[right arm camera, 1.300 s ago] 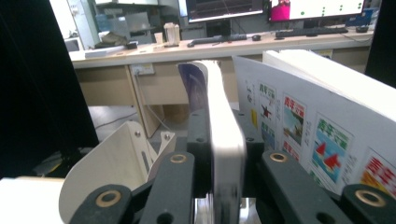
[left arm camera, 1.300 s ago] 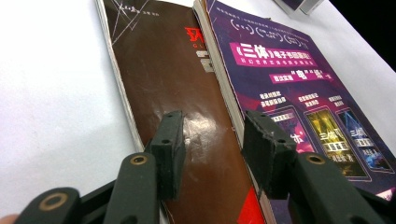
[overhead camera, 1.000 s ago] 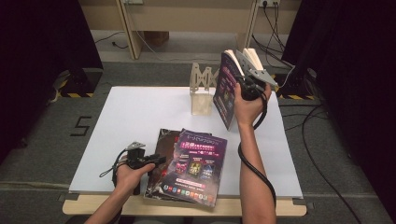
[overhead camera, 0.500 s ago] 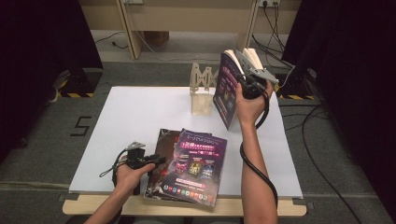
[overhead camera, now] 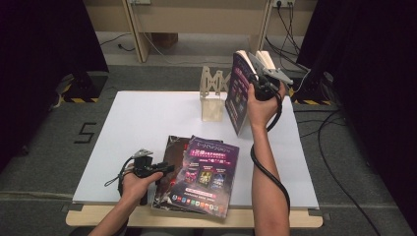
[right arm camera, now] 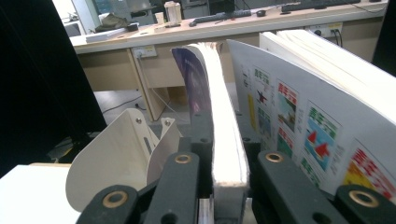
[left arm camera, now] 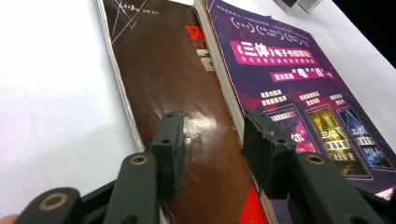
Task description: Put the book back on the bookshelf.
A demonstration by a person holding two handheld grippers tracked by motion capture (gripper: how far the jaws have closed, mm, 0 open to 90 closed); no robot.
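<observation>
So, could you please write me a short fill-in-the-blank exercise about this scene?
1. The right gripper is shut on an upright ____.
2. The left gripper has its jaws ____ over the brown magazine.
3. The purple magazine lies partly on top of the ____ one.
4. The stand at the table's far edge is ____ in colour.

Missing words: magazine; open; brown; cream

We count four thin magazines: two lying flat near the front edge, one brown-covered and one purple-covered, and two upright far right, one purple, one white-backed. One cream metal bookstand.
</observation>
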